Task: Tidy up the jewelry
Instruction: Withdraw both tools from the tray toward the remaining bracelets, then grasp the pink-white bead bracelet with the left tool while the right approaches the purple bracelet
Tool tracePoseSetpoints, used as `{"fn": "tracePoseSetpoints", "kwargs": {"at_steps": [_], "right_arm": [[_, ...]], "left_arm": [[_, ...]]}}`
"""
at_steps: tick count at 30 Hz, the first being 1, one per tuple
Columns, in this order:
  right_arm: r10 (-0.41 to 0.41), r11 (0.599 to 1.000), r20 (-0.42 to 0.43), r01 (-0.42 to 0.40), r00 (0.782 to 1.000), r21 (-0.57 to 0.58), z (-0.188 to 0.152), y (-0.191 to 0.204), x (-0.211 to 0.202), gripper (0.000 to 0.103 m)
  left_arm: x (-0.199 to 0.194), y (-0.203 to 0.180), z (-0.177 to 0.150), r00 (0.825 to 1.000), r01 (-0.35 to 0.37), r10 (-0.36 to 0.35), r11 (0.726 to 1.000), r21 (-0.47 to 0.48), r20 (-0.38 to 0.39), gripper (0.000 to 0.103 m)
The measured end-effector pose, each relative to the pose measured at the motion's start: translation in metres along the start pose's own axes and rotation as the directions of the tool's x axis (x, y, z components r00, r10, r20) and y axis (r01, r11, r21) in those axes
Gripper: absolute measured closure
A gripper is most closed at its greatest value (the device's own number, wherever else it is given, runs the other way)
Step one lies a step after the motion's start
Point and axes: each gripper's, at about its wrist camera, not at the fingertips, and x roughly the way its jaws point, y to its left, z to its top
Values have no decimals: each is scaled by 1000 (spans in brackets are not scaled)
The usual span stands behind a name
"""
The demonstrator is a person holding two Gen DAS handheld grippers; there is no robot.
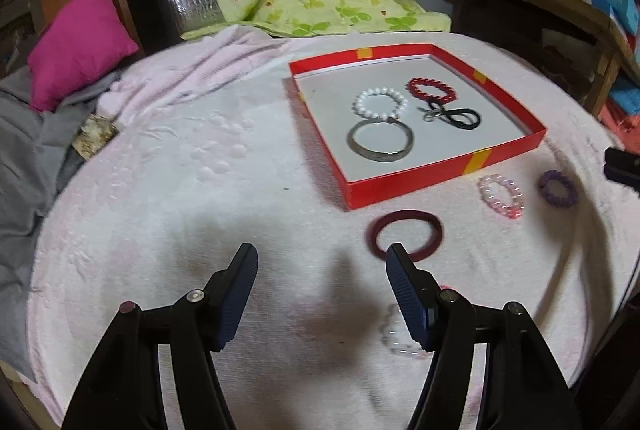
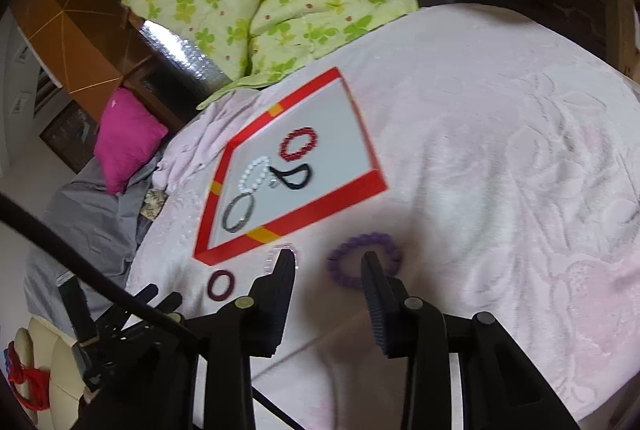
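Red tray: shallow card box on embossed pink blanket; holds 4 pieces, incl. pearl loop, metal bangle.
Loose: maroon bangle, purple bead ring.
Left view only: clear bead loop.
Left tongs: wide apart, empty, angled down.
Right tongs: part-open, empty, over purple ring.

Open left tongs hover over the pink blanket, right tip overlapping the maroon bangle.
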Motion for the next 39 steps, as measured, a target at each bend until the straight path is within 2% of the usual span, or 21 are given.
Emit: {"fn": "tracePoseSetpoints", "kwargs": {"at_steps": [2,11,20,29,33,39], "right_arm": [[0,1000,-1,0,1000,11,0,-7,0,67],[-12,999,-35,13,999,33,-1,-20,8,67],[-22,999,-35,23,999,39,-1,-20,12,67],[-40,999,-24,40,999,17,3,-21,15,67],[-60,998,-17,60,998,1,12,-25,20,67],[-66,997,-66,65,996,-30,20,-28,38,67]], "left_arm": [[0,-1,0,1000,23,-23,1000,-4,-3,36],[9,-2,-2,998,39,-40,999,-23,-49,35],[12,-3,-7,995,66,-65,998,5,-80,35],[9,-11,-17,987,125,-116,989,74,-112,36],[7,-9,-22,984,149,-139,985,84,-114,35],[0,-7,-28,979,192,-182,976,104,-93,35]]}}
